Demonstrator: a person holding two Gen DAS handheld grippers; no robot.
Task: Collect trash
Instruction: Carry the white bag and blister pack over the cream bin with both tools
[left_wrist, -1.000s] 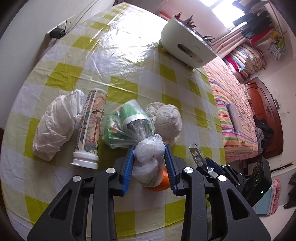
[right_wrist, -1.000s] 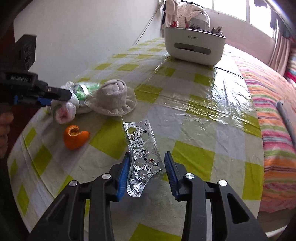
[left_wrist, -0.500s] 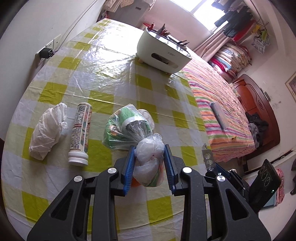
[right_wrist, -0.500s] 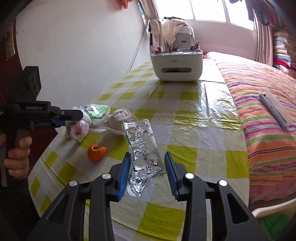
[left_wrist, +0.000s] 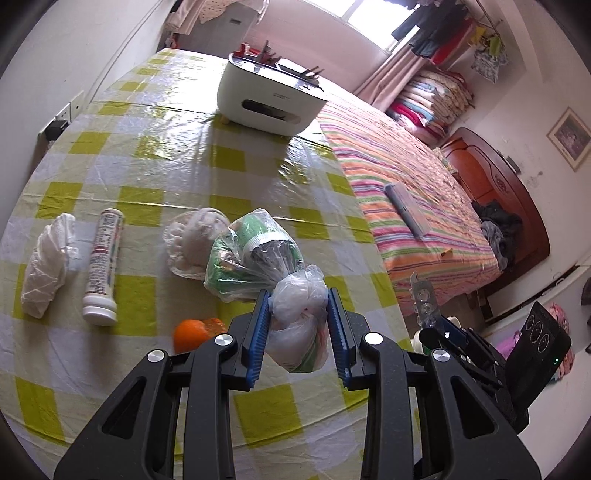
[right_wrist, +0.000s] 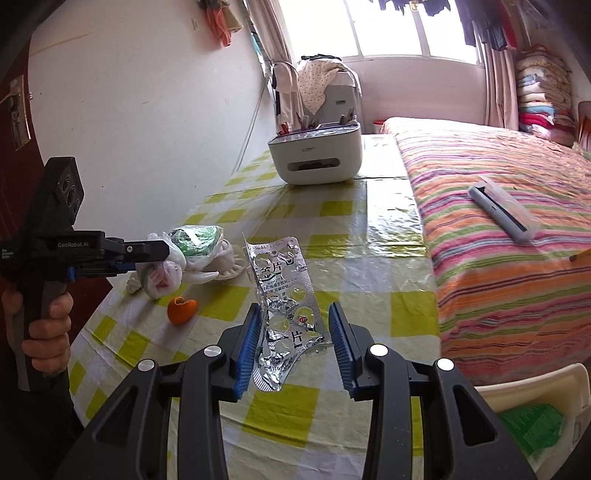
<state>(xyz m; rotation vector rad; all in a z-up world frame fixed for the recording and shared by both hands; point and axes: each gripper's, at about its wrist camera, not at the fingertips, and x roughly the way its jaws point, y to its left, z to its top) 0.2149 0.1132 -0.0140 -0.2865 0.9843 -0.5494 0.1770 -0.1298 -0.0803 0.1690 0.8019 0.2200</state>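
Observation:
My left gripper (left_wrist: 298, 328) is shut on the knotted neck of a clear plastic bag (left_wrist: 255, 258) with green and white trash inside, held above the checked table (left_wrist: 184, 166). It also shows in the right wrist view (right_wrist: 162, 258), with the bag (right_wrist: 192, 240) hanging from it. My right gripper (right_wrist: 293, 343) is shut on a crumpled silver blister pack (right_wrist: 284, 295), lifted off the table. An orange peel (left_wrist: 194, 330) lies on the table below the bag; it also shows in the right wrist view (right_wrist: 181, 310).
On the table lie a white crumpled bag (left_wrist: 46, 266), a white tube (left_wrist: 101, 266), a beige knitted hat (left_wrist: 192, 236) and a white box with pens (left_wrist: 269, 98). A striped bed (right_wrist: 498, 221) runs along the right. A white bin (right_wrist: 535, 410) stands at lower right.
Both grippers have risen and drawn back from the table with their loads. The bag has lifted clear of the hat and the orange peel.

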